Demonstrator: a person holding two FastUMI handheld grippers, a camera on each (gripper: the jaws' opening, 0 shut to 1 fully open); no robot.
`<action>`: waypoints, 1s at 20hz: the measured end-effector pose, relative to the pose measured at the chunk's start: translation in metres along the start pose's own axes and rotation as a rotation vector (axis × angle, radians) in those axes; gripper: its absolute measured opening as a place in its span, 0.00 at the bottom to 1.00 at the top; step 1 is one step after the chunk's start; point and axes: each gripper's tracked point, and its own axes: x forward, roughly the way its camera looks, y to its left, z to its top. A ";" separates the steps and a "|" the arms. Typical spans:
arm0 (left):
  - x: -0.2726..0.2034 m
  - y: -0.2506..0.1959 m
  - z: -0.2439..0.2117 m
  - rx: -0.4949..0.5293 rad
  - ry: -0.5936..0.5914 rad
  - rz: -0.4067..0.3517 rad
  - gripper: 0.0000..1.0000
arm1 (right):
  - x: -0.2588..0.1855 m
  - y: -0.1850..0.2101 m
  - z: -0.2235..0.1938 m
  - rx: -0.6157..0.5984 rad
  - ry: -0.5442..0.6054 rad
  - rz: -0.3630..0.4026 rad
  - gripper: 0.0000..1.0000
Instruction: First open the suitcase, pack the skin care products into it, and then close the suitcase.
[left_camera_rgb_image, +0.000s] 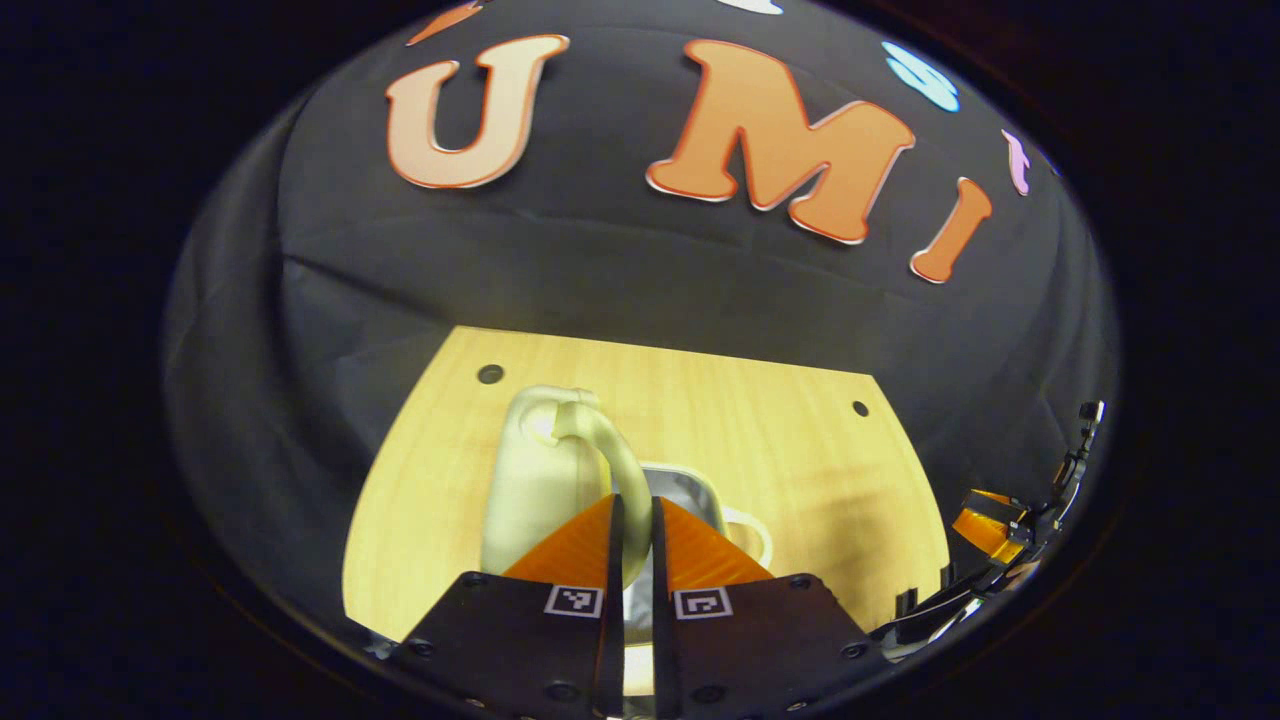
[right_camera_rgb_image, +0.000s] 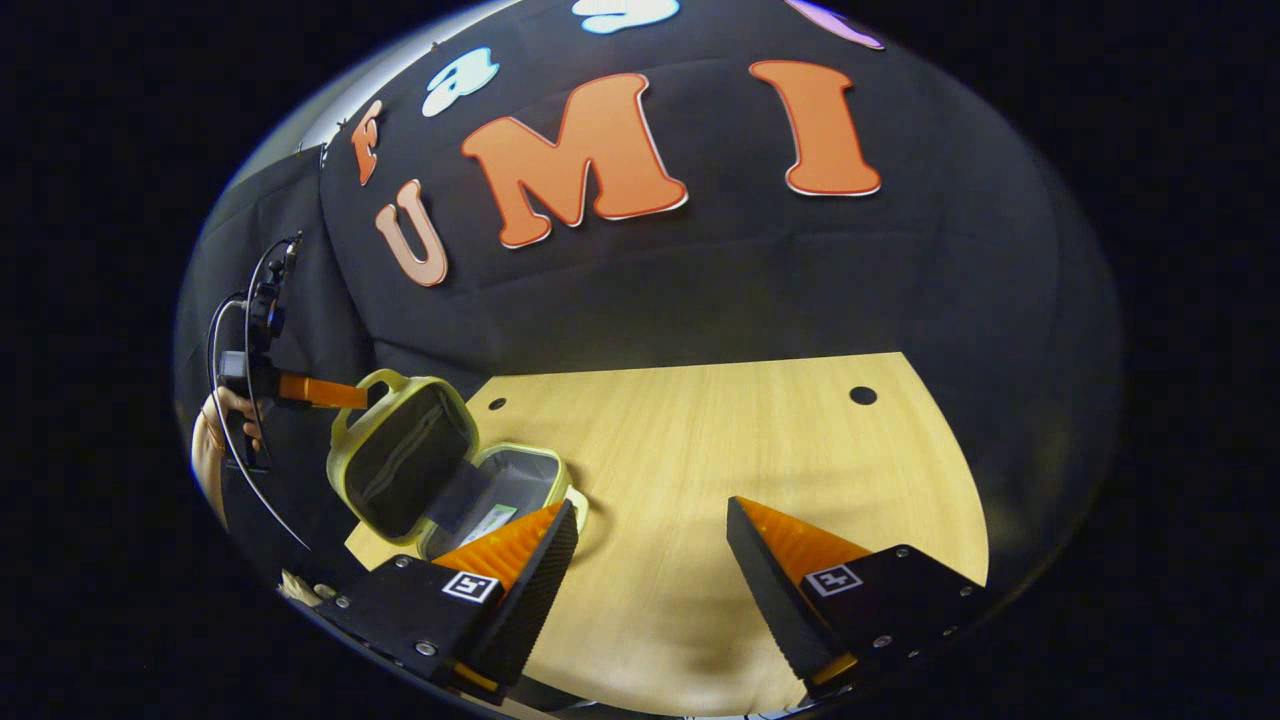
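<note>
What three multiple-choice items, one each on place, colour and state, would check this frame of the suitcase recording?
1. Where does the suitcase sit on the table?
A. at its left edge in the right gripper view
B. middle
C. far right corner

2. What colour is the suitcase's shell?
A. red
B. pale green
C. blue

3. How does the lid stand?
A. zipped shut
B. raised, held by the left gripper
C. lying flat open

Key: 1 A, the case meets that edge; 2 B, the rim shows it; 3 B, its fingers pinch the lid.
</note>
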 end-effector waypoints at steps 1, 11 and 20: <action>0.011 -0.019 -0.005 0.006 0.013 -0.031 0.12 | -0.005 -0.010 -0.002 -0.003 -0.009 -0.025 0.96; 0.131 -0.134 -0.115 0.020 0.235 -0.240 0.12 | -0.033 -0.049 -0.011 0.027 -0.029 -0.119 0.96; 0.175 -0.146 -0.181 0.100 0.305 -0.171 0.12 | -0.030 -0.051 -0.020 0.034 0.017 -0.132 0.96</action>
